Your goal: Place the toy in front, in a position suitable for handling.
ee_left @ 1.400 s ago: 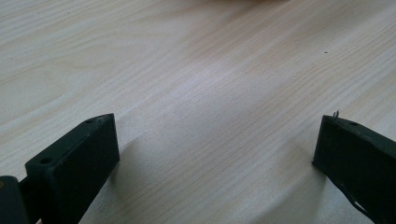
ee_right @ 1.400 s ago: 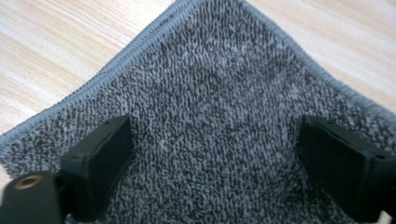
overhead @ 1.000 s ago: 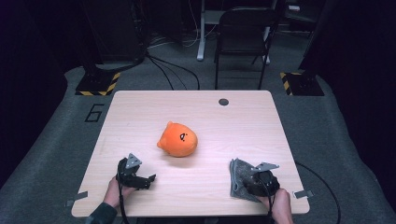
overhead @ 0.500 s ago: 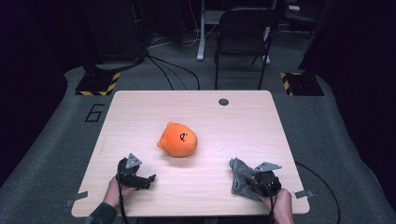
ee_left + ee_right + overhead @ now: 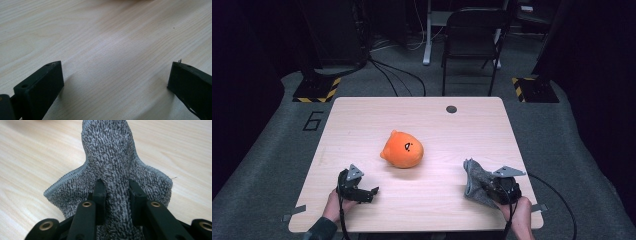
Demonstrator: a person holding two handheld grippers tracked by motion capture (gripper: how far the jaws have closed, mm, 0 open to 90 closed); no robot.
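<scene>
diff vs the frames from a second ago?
The right gripper has just closed its jaws on a fold of the grey cloth and lifted it slightly, so the cloth now bunches up off the table. The left gripper stays open and in place; the orange plush toy has not moved.

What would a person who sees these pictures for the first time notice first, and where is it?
The bright orange plush toy lies near the middle of the pale wooden table and draws the eye first. Next comes the grey cloth at the near right edge, pinched into a ridge between the jaws of the right gripper. The left gripper stands open over bare wood at the near left.
</scene>
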